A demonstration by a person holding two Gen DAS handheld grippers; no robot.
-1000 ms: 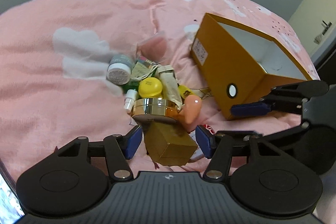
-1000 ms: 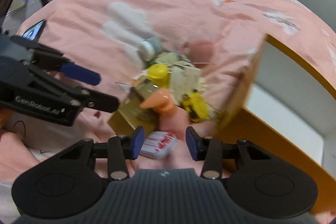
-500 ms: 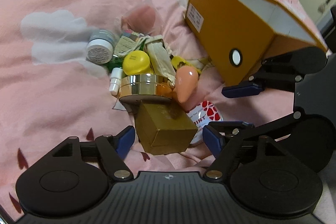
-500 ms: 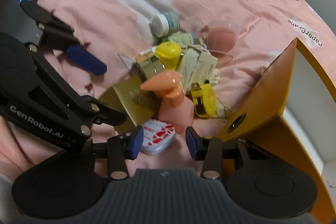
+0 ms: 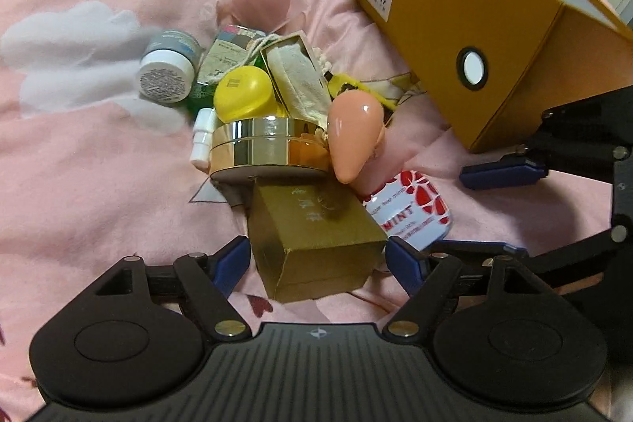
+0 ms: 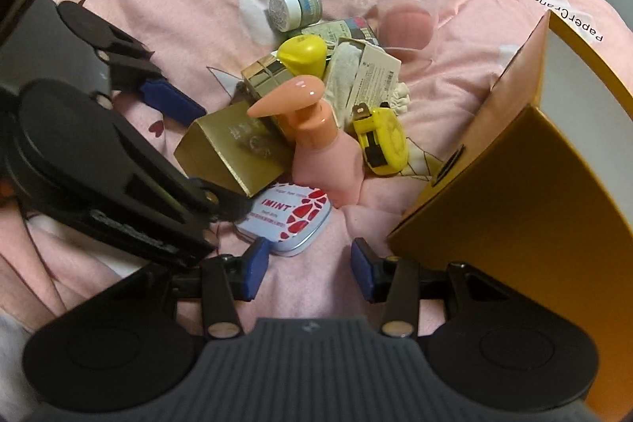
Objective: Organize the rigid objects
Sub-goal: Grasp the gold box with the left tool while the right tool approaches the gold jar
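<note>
A pink bedspread (image 5: 99,165) printed with white clouds carries a heap of small toiletries, and an open mustard-yellow storage box (image 5: 467,38) lies at about two o'clock from the heap in the left wrist view. The step in hand looks like the first pick: clearing the near edge of the pile into that box. The left tongs (image 5: 318,263) straddle a gold carton (image 5: 312,244) at the heap's six o'clock edge; their jaws are opening wide, with the carton between the blue pads but seemingly not yet pressed. The next move probably calls for lowering a little, squeezing the carton's long sides, then lifting clear without dragging the gold compact (image 5: 269,149) leaning on its far end. The right tongs (image 6: 308,269) stand moderately apart and empty, hovering just short of a mint tin (image 6: 287,220) lying at their eleven o'clock, beside a pink pump bottle (image 6: 320,145); they touch nothing.
</note>
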